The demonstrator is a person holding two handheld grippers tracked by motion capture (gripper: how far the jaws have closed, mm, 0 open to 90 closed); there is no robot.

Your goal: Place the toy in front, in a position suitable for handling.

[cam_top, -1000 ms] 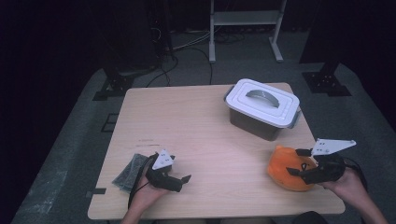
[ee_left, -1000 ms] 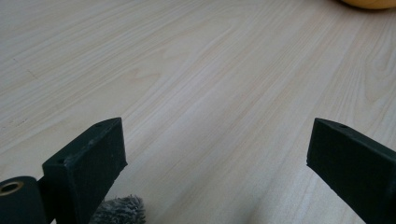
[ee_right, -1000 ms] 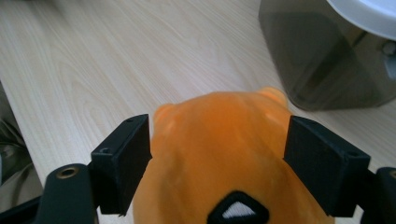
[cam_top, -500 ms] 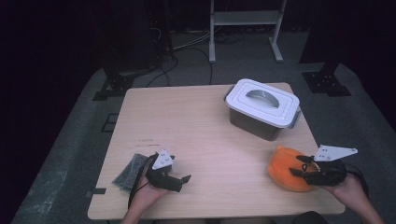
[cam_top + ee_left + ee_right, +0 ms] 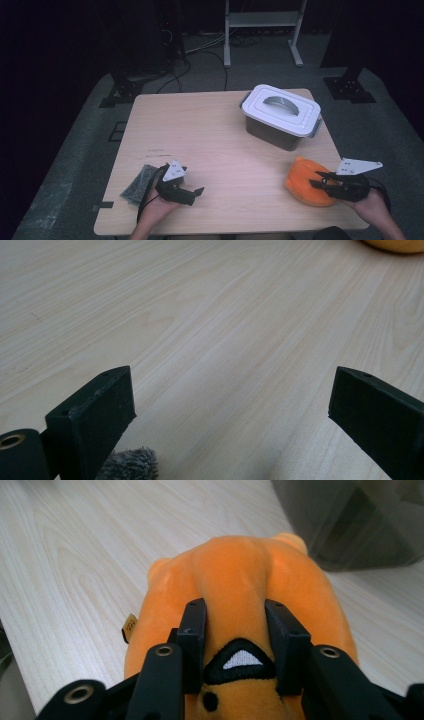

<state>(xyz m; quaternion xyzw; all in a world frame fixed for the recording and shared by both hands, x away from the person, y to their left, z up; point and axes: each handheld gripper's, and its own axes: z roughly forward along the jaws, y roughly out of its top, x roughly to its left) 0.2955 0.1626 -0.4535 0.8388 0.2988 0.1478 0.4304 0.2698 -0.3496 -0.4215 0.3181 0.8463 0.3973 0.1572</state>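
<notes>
One orange plush toy (image 5: 240, 580), soft and light, we pinch at its middle ridge, lower centre of frame, right gripper (image 5: 235, 630) having just closed onto it.

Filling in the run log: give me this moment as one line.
right gripper: jaws just closing, pinching orange plush toy | left gripper: open over table | grey cloth: beside left gripper | lidded bin: closed
</notes>
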